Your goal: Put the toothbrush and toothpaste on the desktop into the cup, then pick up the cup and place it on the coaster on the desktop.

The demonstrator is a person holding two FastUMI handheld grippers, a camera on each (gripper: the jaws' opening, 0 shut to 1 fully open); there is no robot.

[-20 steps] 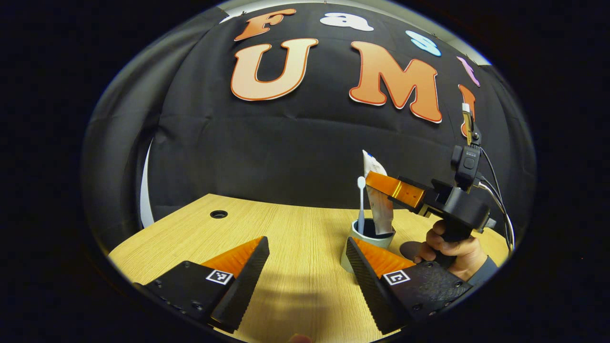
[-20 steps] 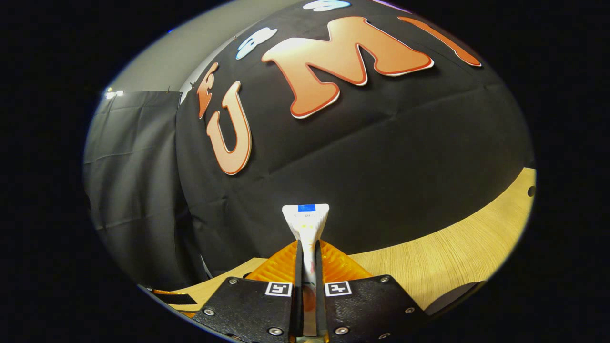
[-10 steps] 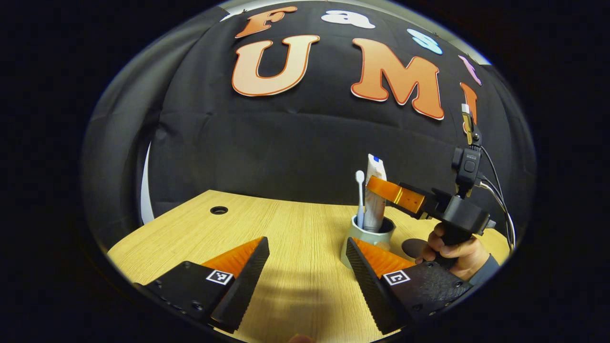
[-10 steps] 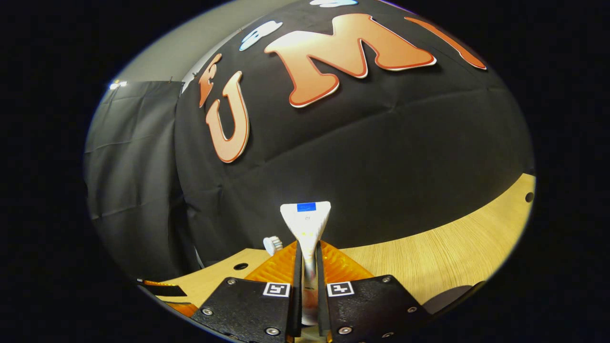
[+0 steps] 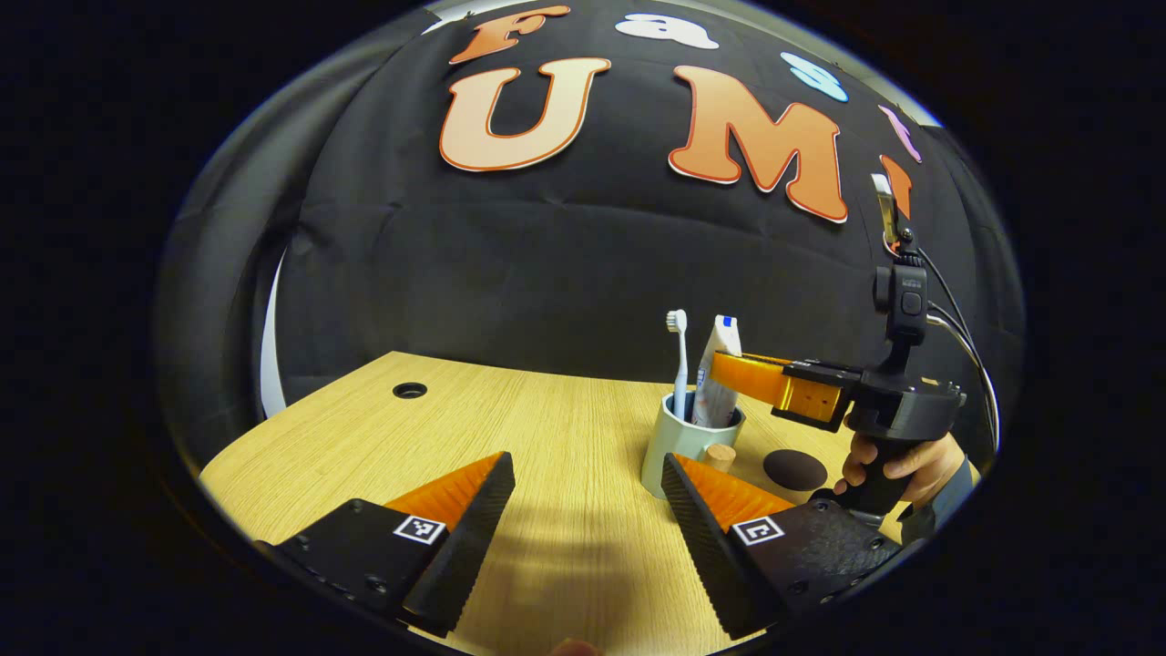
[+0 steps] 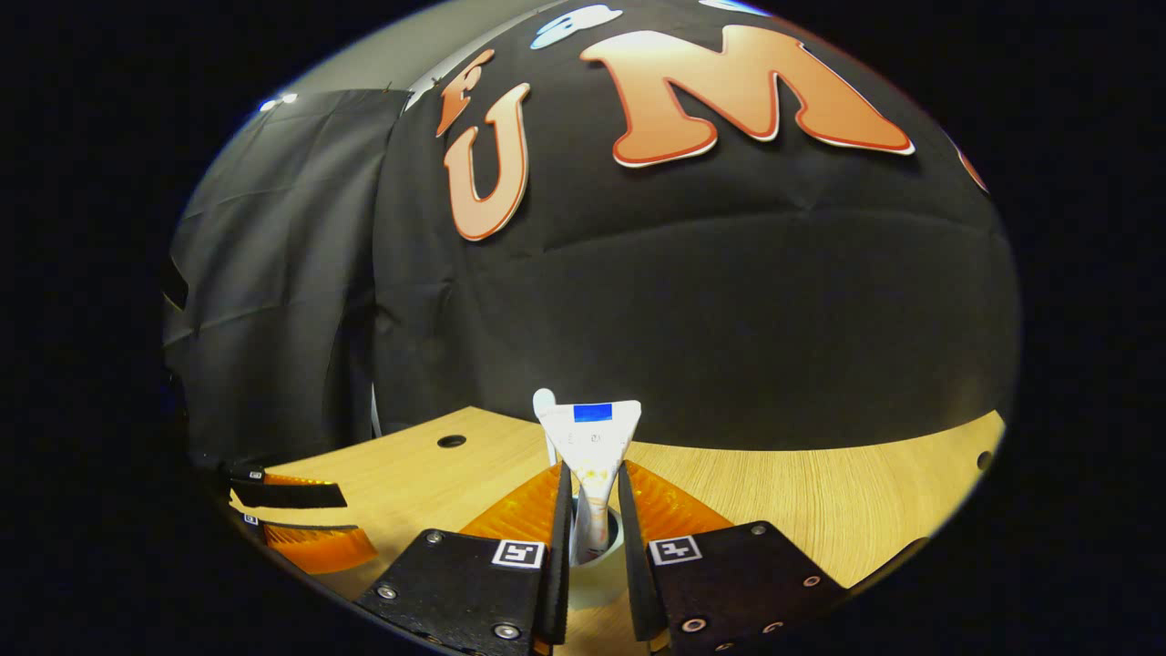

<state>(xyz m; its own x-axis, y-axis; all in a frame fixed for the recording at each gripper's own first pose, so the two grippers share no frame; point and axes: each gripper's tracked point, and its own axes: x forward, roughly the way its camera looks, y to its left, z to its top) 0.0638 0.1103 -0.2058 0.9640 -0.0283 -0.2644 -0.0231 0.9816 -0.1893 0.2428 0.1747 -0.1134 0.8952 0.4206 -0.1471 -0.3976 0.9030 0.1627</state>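
A pale cup (image 5: 669, 451) stands on the wooden desk (image 5: 547, 428), just beyond my left gripper's right finger. In it stand a white toothbrush (image 5: 678, 364), head up, and a white toothpaste tube (image 5: 715, 383). My left gripper (image 5: 588, 465) is open and holds nothing, low over the desk. My right gripper (image 5: 726, 367), held by a hand (image 5: 897, 456), reaches level across the tube's upper part. In the right gripper view the tube (image 6: 592, 433) stands between the fingers of the right gripper (image 6: 595, 474), whose jaws are slightly parted with a thin gap on each side. The cup's rim (image 6: 592, 574) shows below.
A dark round coaster (image 5: 795, 469) lies on the desk right of the cup, with a small cork-coloured piece (image 5: 721, 456) between them. A cable hole (image 5: 409, 390) sits at the far left. The left gripper (image 6: 291, 524) shows at the left of the right gripper view.
The right gripper has lowered the toothpaste upright into the cup and levelled out. Its jaws have parted from tight on the tube to a slight gap. The left gripper stays open.
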